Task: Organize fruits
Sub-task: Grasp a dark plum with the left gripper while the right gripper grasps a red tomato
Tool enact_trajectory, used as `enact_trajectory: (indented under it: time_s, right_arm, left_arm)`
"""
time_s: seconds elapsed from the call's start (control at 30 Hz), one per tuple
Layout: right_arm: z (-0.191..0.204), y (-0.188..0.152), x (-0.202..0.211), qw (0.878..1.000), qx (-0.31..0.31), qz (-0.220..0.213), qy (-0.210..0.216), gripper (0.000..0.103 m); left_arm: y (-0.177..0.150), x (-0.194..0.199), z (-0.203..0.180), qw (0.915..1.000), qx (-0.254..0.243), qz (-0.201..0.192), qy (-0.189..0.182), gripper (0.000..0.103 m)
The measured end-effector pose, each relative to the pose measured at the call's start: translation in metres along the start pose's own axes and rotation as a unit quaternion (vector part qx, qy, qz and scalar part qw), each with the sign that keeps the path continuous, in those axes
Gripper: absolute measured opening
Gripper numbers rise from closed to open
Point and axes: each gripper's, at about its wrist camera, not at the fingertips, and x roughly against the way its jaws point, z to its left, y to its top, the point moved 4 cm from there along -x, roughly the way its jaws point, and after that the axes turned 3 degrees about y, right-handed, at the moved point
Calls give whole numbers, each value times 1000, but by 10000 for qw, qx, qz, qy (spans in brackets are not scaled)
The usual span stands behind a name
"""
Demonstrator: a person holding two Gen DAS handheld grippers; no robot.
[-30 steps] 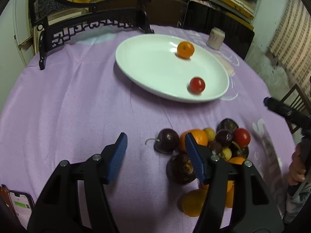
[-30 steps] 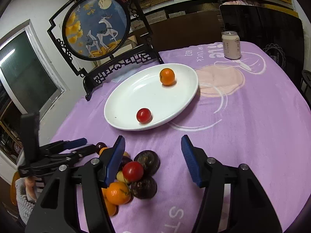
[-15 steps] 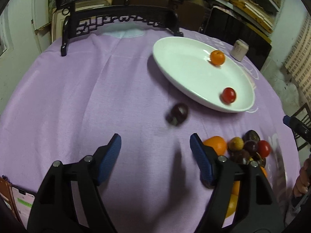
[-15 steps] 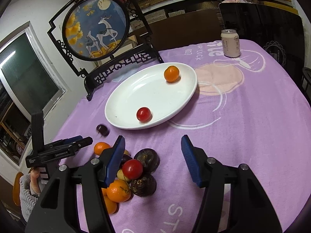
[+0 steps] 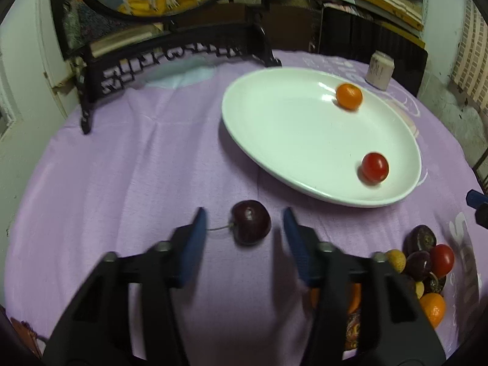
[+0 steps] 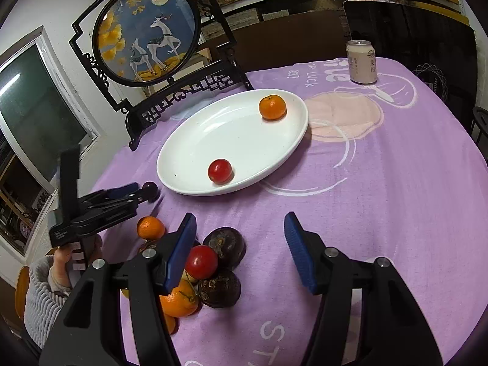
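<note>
Two sets of tongs were in play, both spread wide and gripping nothing. My left gripper [image 5: 244, 228] sat low over the cloth with its blue pads straddling a dark cherry [image 5: 251, 226], a gap showing on each side; I judged that placement was meant to let me close on the round body rather than the thin stem pointing toward the left pad. My right gripper [image 6: 239, 247] hovered released above the fruit pile [image 6: 207, 268], its left pad over the red tomato [image 6: 201, 261], ready for a later pick. Beyond lay the white plate [image 5: 274, 140], just past the cherry, holding one orange [image 5: 349, 96] and one tomato [image 5: 375, 167], set well apart, perhaps as sorting spots.
</note>
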Motion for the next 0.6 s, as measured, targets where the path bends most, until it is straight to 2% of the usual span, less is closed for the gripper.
enact_trajectory:
  time_s: [0.07,0.17,0.27,0.43,0.6]
  right_arm:
    - [1,0,1,10000,13,-5,16,60]
    - [3,-1,1,10000,55,8,38,60]
    - [5,-2,-1,9999,87,41,59,60]
    - [13,-6,-5,9992,137,230,293,60]
    - [23,-15,-13,9974,270,502,438,60]
  left_arm:
    - [-2,-8,-1,9999,-4,143,-82,30]
    - [-3,-7,-4,9998,-58,117,-123,25]
    - [-3,0,-5,9998,-31,3,-193,25]
    - [-24,20,-2,9994,77,109,-319,25]
    - [-30,54,5,9981,303,-202,-493,25]
